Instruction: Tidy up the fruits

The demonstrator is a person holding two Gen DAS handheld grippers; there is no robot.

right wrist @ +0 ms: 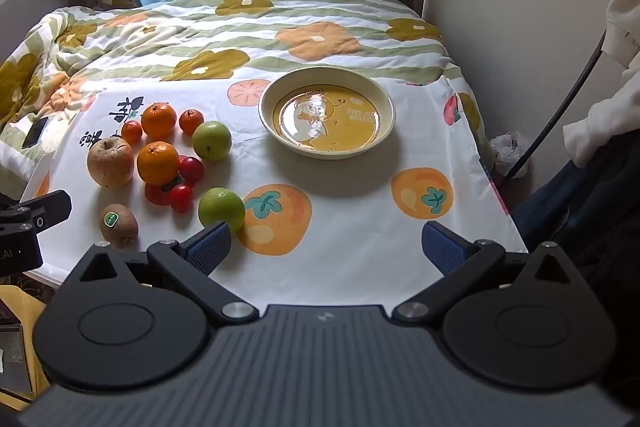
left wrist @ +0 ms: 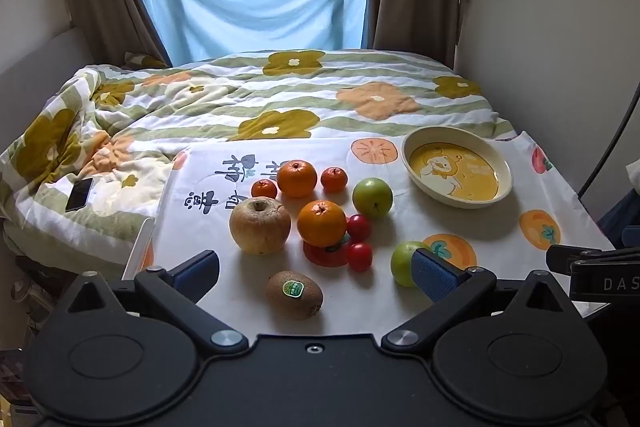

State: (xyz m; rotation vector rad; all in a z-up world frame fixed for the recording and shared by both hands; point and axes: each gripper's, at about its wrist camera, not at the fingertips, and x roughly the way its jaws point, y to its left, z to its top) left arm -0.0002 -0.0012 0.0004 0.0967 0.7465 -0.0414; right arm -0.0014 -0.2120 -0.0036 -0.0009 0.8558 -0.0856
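both grippers, left gripper and right gripper, are hovering wide open and empty, fruits clustering ahead of the left, empty bowl waiting beyond the right for loading

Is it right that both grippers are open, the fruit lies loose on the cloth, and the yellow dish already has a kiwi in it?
Not quite. The yellow dish holds nothing; the kiwi lies on the cloth with the other fruit, as the right wrist view shows. The rest stands: the left gripper and the right gripper are both open.
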